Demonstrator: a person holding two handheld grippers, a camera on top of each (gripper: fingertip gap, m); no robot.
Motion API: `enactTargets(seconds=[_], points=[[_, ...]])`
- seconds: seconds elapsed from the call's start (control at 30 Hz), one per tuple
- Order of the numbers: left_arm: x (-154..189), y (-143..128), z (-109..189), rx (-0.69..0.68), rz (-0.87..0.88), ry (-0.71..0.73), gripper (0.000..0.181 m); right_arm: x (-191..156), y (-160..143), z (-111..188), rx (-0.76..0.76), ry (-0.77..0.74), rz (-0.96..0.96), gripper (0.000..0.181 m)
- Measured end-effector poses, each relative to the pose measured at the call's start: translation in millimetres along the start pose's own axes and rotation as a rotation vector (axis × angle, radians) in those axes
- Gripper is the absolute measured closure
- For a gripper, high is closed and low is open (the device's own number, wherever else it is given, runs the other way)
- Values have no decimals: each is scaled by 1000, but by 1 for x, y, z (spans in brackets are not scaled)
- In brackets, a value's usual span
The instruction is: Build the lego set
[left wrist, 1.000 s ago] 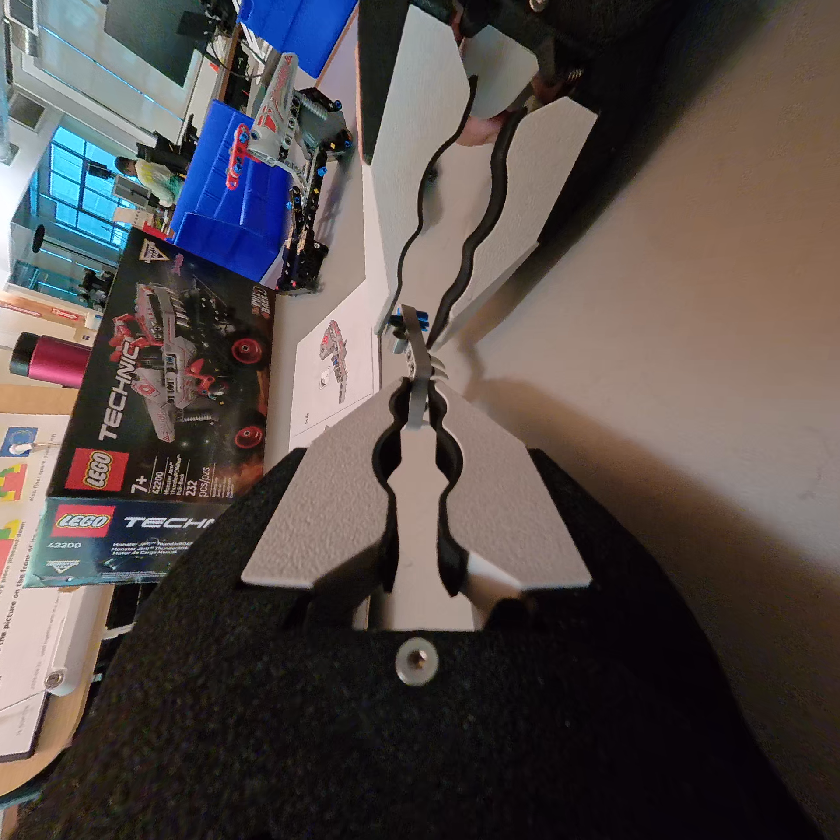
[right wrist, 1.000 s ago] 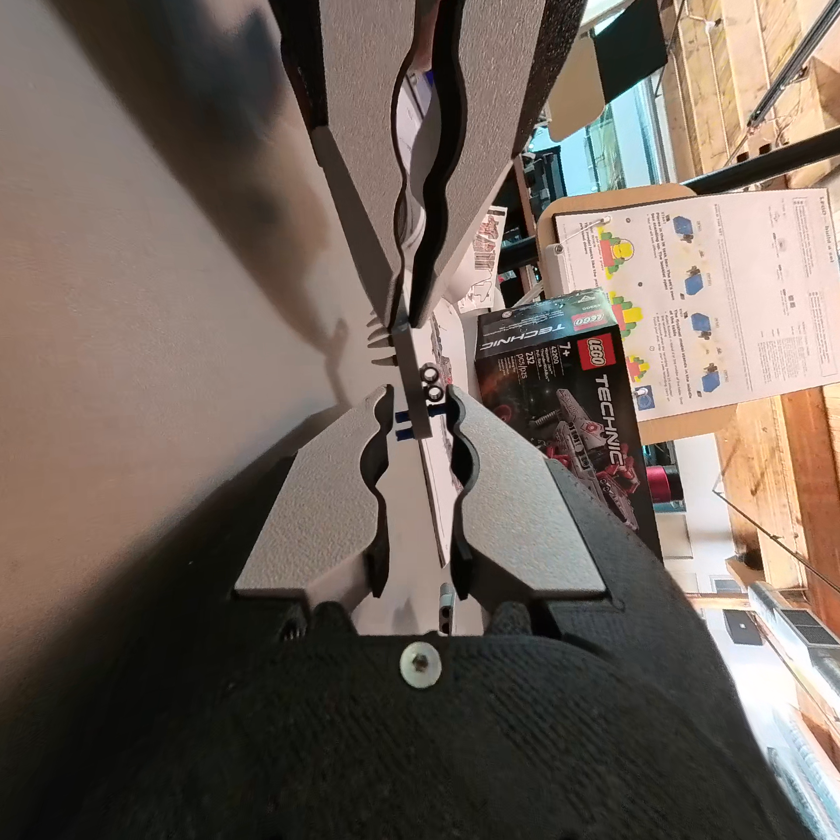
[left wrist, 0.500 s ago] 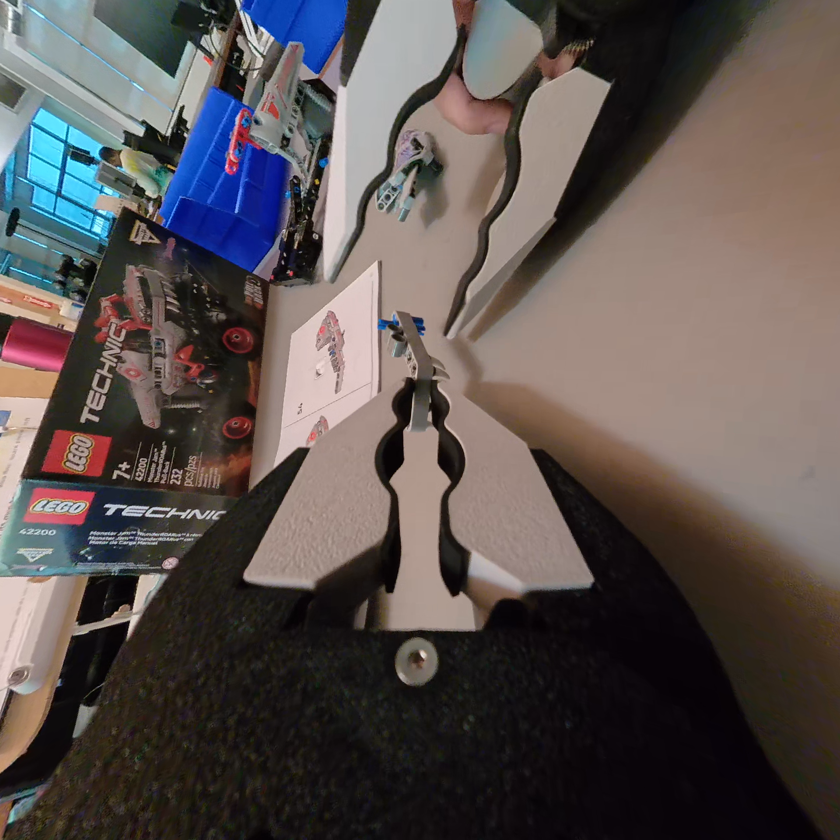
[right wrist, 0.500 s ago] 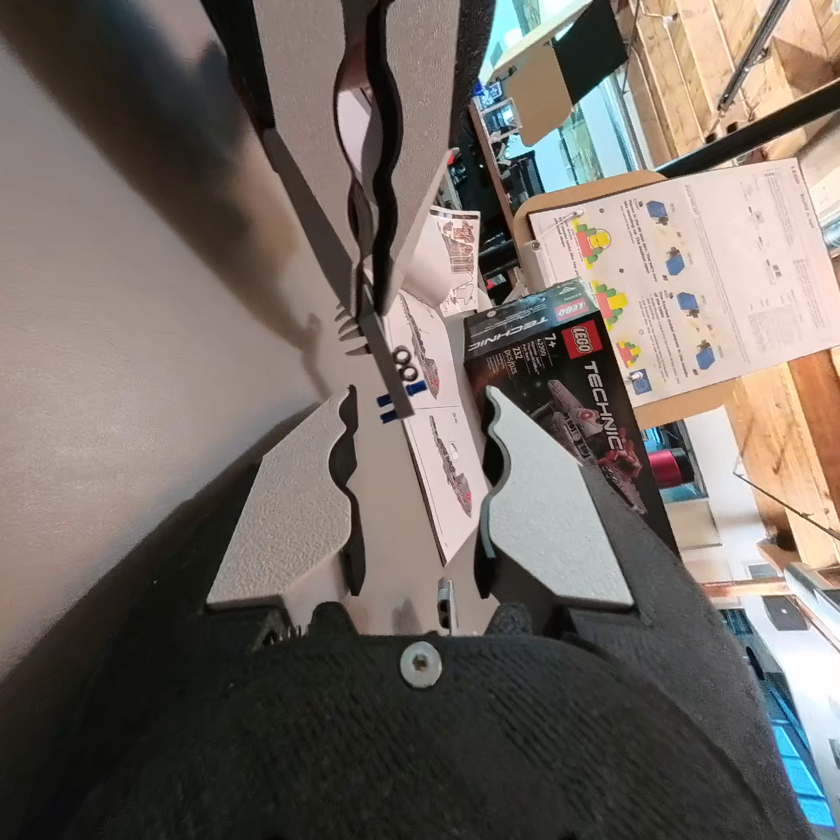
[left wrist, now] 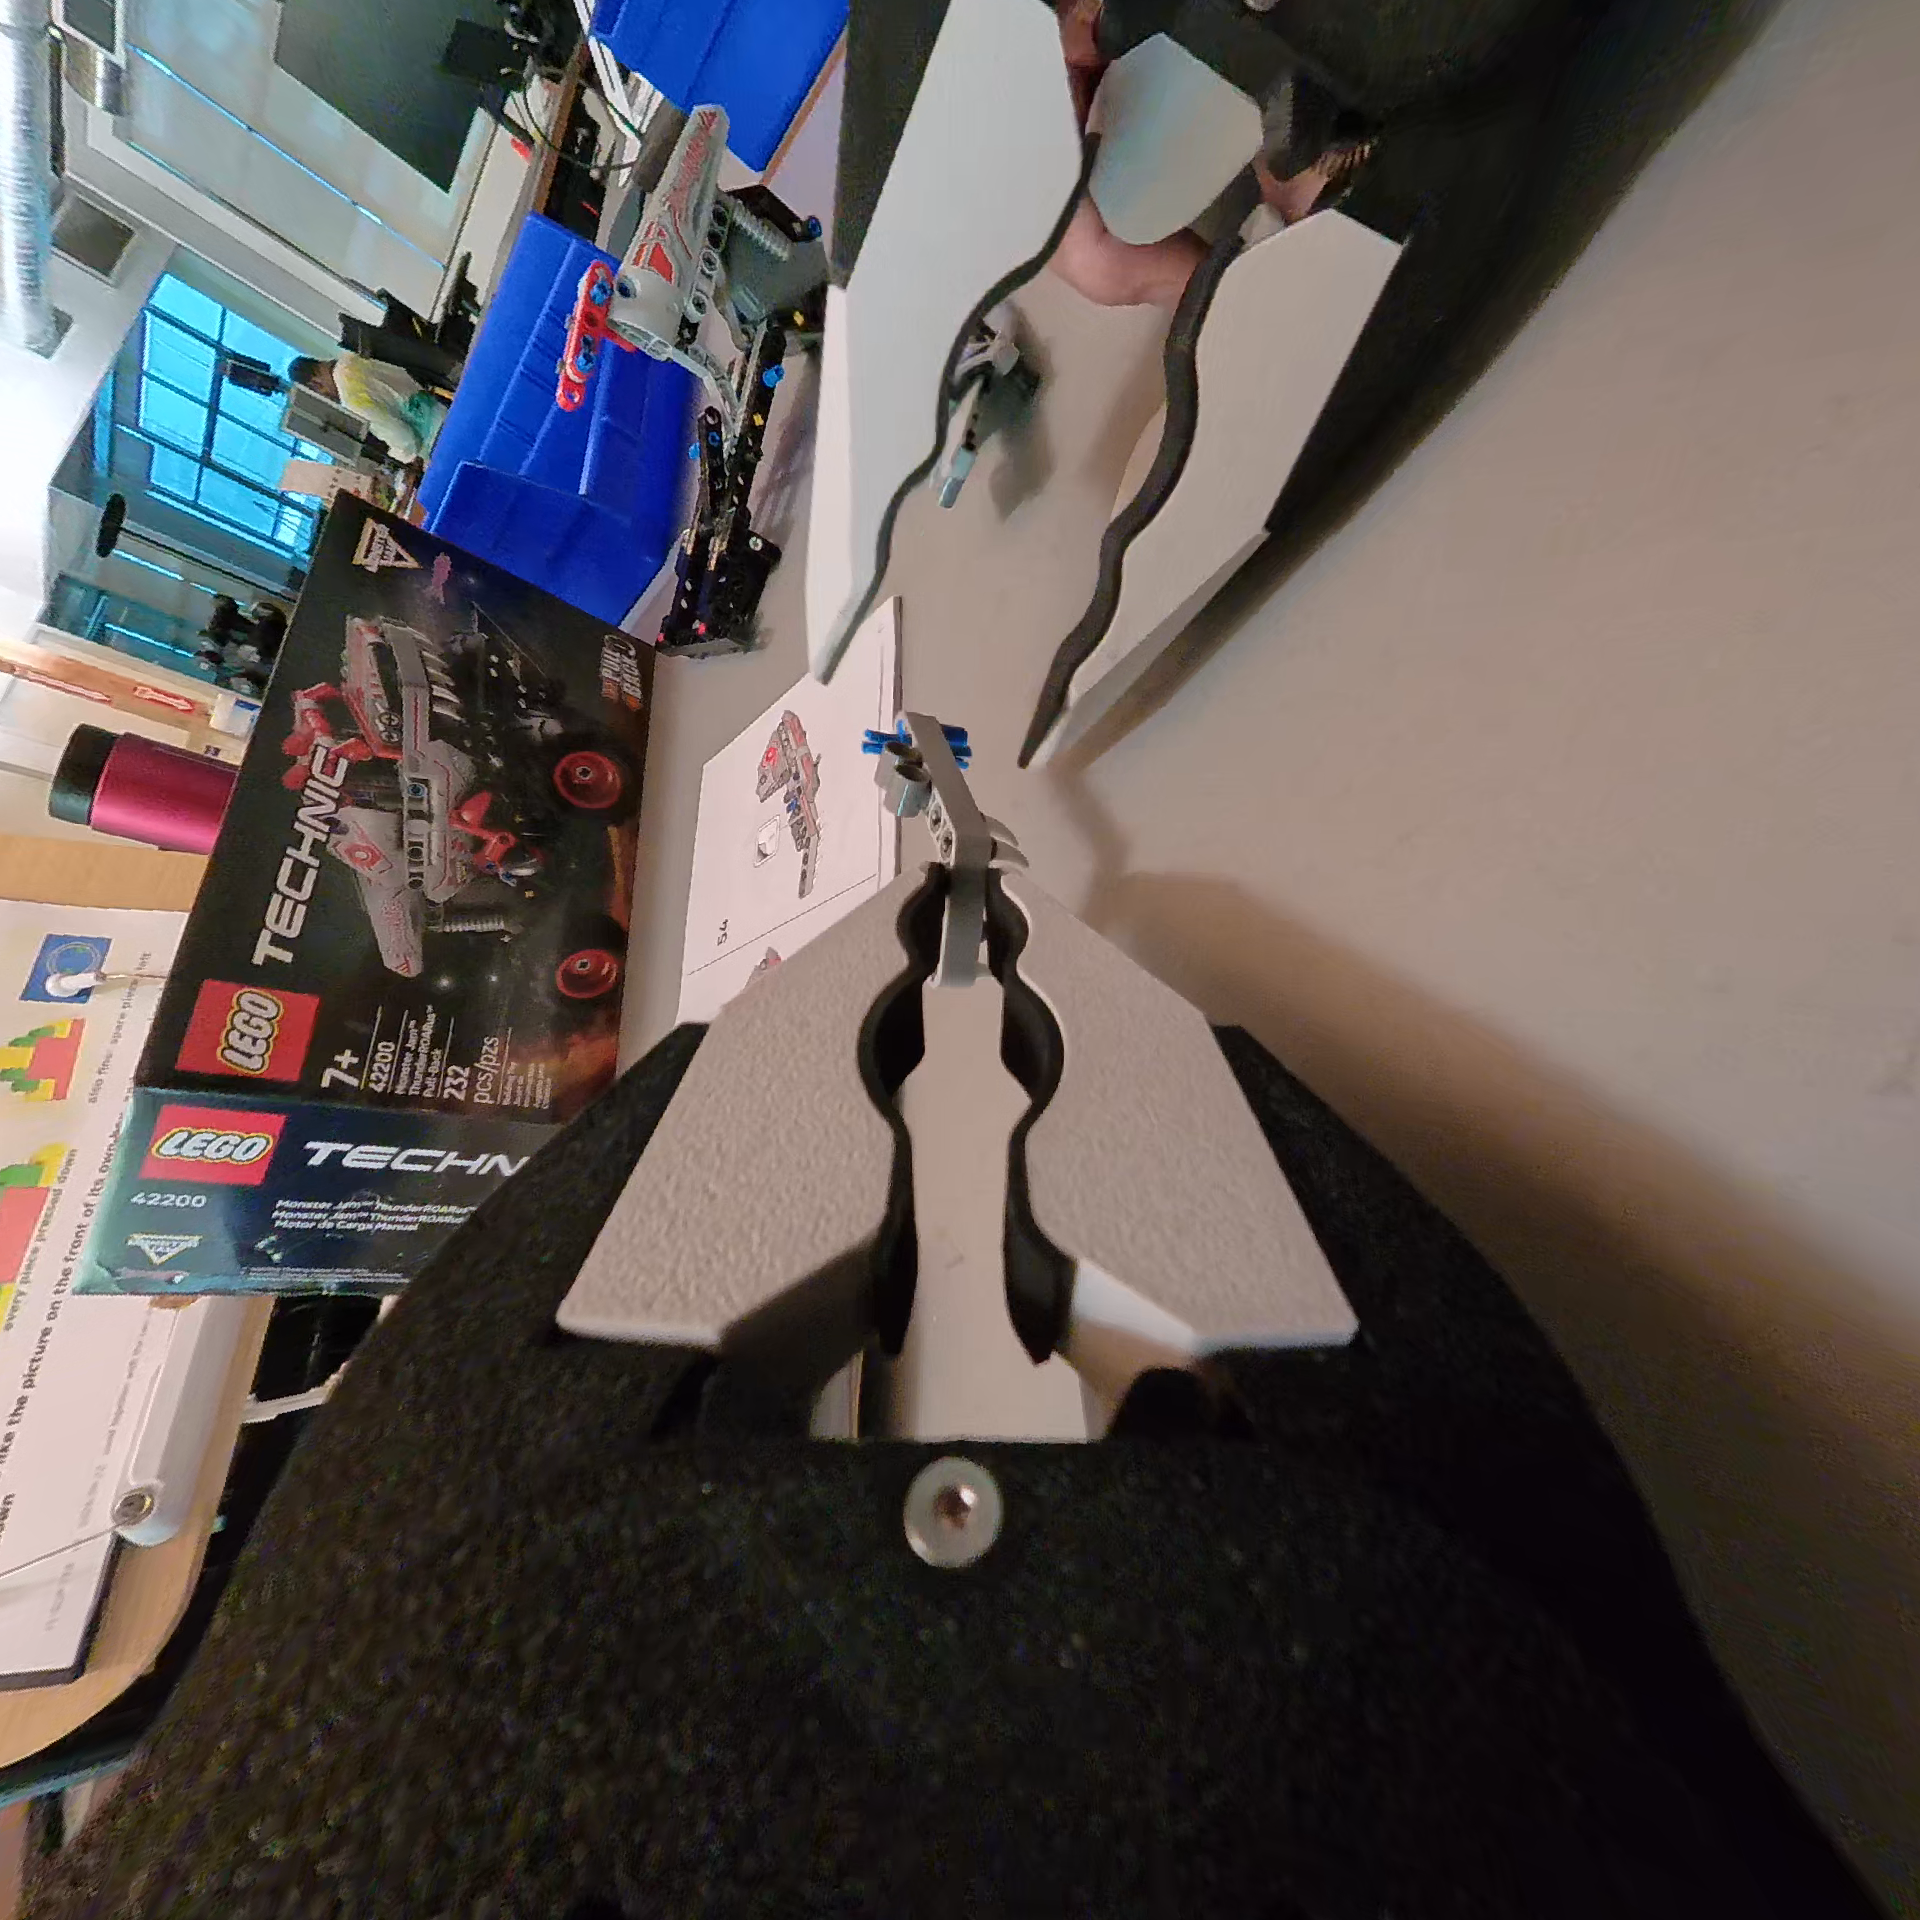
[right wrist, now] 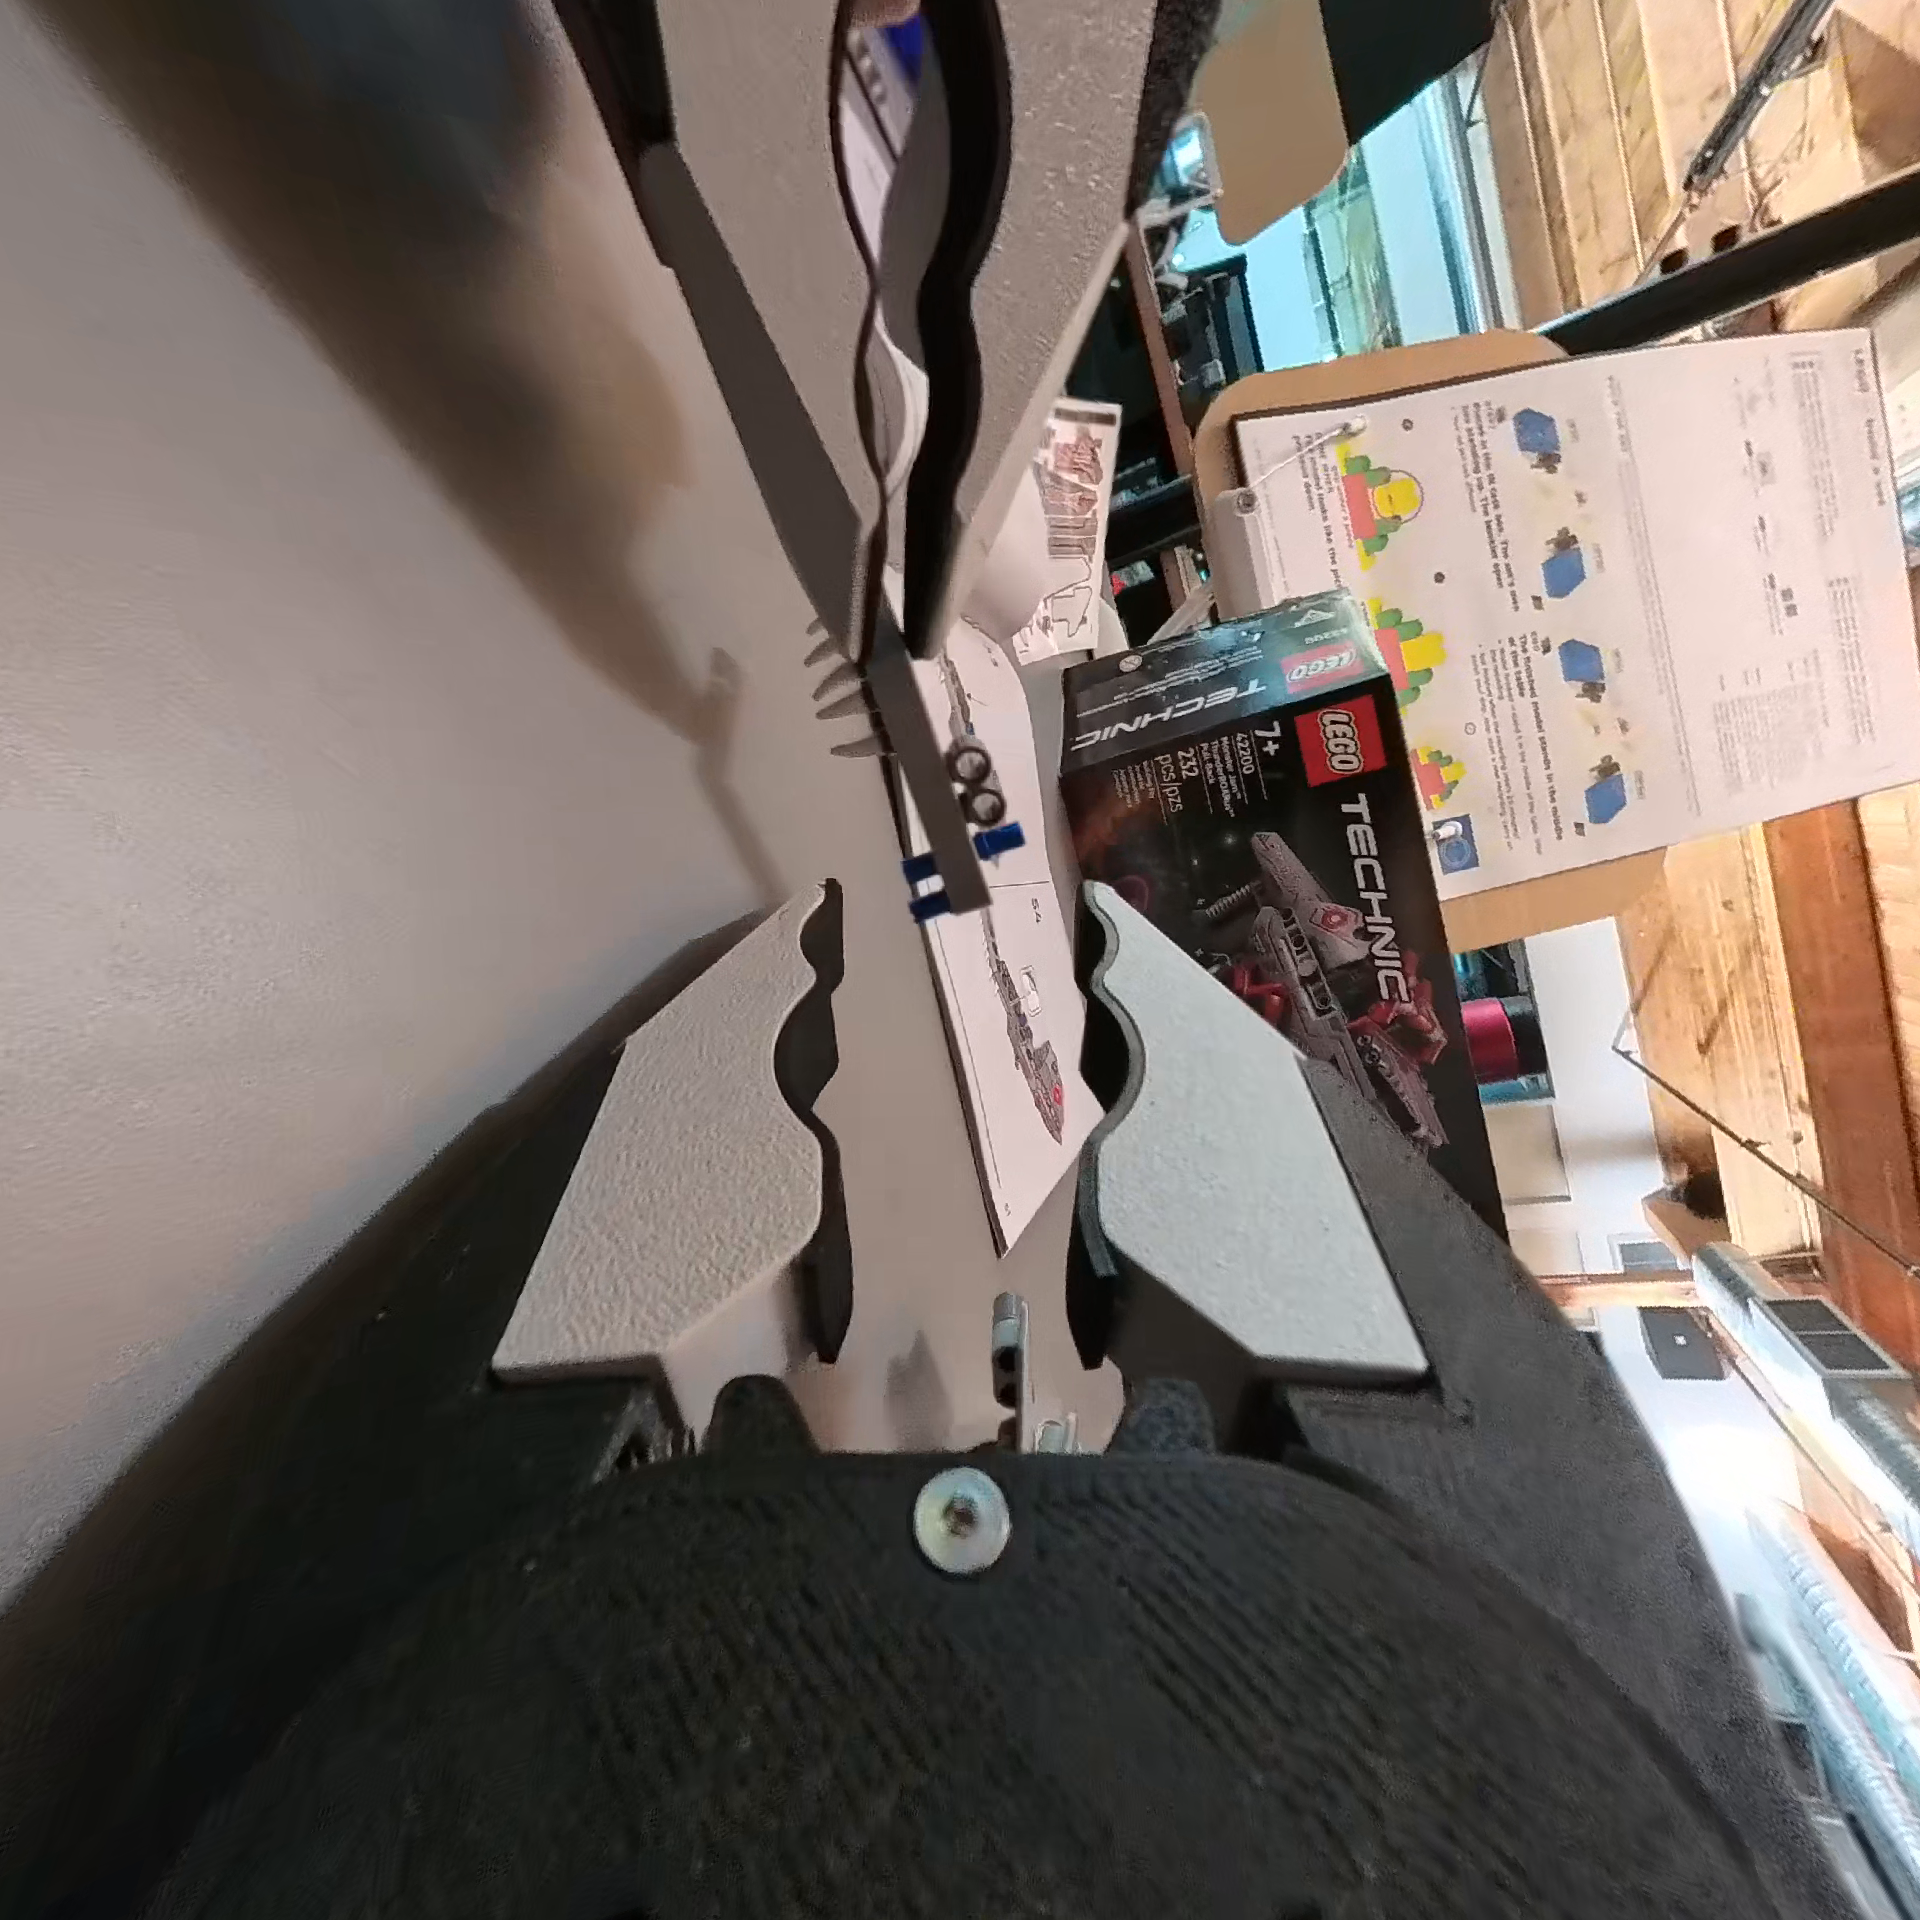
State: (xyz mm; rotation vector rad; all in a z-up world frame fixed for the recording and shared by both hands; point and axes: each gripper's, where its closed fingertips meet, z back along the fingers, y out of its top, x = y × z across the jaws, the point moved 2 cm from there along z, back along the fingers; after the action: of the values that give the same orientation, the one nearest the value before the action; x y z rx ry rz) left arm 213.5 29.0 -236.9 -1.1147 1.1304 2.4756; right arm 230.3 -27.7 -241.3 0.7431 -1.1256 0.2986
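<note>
My left gripper [left wrist: 961, 894] is shut on a grey toothed beam [left wrist: 954, 831], which sticks out forward with white teeth on one side and blue pins [left wrist: 881, 740] at its far end. My right gripper [right wrist: 961, 899] is open and empty, with its jaws wide apart. It faces the beam's pinned end [right wrist: 940, 800] and stands just short of it without touching. The left gripper [right wrist: 883, 634] shows opposite in the right wrist view, and the right gripper [left wrist: 935, 707] shows opposite in the left wrist view. An open instruction booklet [left wrist: 790, 821] lies on the table beneath.
The black set box [left wrist: 416, 831] stands by the booklet. A part-built grey and red model [left wrist: 675, 260] sits near blue bins [left wrist: 551, 457]. A small sub-assembly [left wrist: 987, 384] lies on the table [left wrist: 1507, 831]. A loose grey piece [right wrist: 1006, 1340] lies between the right fingers' bases. A pink bottle [left wrist: 145, 800] lies behind the box. One gripper's finger ends stand about 4 cm off the other's.
My right gripper opened, let go of the beam's pinned end and drew back a little. My left gripper kept its hold on the beam.
</note>
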Motion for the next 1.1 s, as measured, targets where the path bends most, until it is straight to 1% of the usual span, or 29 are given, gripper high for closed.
enactTargets(seconds=[0.07, 0.2, 0.27, 0.3, 0.37, 0.43, 0.5, 0.57, 0.6, 0.63, 0.7, 0.77, 0.8, 0.83, 0.9, 0.97, 1.0, 1.07, 1.1], points=[[-1, -1, 0, -9, -9, 12, 176, 0, 0, 0, 1, 0, 0, 139], [-3, -2, -1, -7, -1, 24, 176, 6, 5, 5, 46, -17, -65, 139], [-5, -2, -1, -3, 3, 37, 176, 14, 10, 11, 99, -42, -125, 139], [-6, -2, 0, 0, 6, 42, 177, 17, 9, 16, 111, -30, -172, 138], [-7, -2, 0, 5, 15, 49, 177, 21, -11, 28, 52, 67, -286, 134], [-7, -3, 0, 7, 25, 51, 177, 32, -42, 44, -27, 123, -349, 131], [-8, -2, 1, 17, 35, 50, 177, 40, -76, 58, -86, 214, -399, 129], [-9, 2, 1, 34, 46, 49, 177, 50, -99, 66, -89, 304, -479, 127], [-9, 5, 2, 46, 53, 47, 177, 52, -103, 66, -55, 376, -544, 123], [-9, 7, 2, 58, 64, 42, 176, 51, -104, 66, -27, 455, -608, 112], [-8, 11, 3, 85, 98, 28, 176, 42, -105, 63, 1, 625, -663, 108], [-7, 15, 4, 122, 147, 0, 176, 32, -117, 57, -45, 709, -639, 103], [-7, 16, 6, 140, 171, -5, 176, 26, -124, 55, -79, 749, -631, 104], [-8, 18, 7, 157, 191, -12, 176, 23, -129, 52, -99, 769, -628, 106], [-8, 20, 8, 185, 235, -39, 176, 24, -124, 45, -39, 780, -678, 102], [-9, 22, 9, 218, 273, -55, 177, 22, -126, 41, -67, 782, -685, 98], [-9, 23, 9, 231, 294, -66, 176, 21, -125, 40, -69, 785, -684, 99], [-9, 23, 8, 250, 323, -79, 177, 16, -118, 42, -58, 826, -703, 108], [-9, 23, 8, 252, 327, -83, 177, 14, -115, 42, -58, 830, -708, 109]])
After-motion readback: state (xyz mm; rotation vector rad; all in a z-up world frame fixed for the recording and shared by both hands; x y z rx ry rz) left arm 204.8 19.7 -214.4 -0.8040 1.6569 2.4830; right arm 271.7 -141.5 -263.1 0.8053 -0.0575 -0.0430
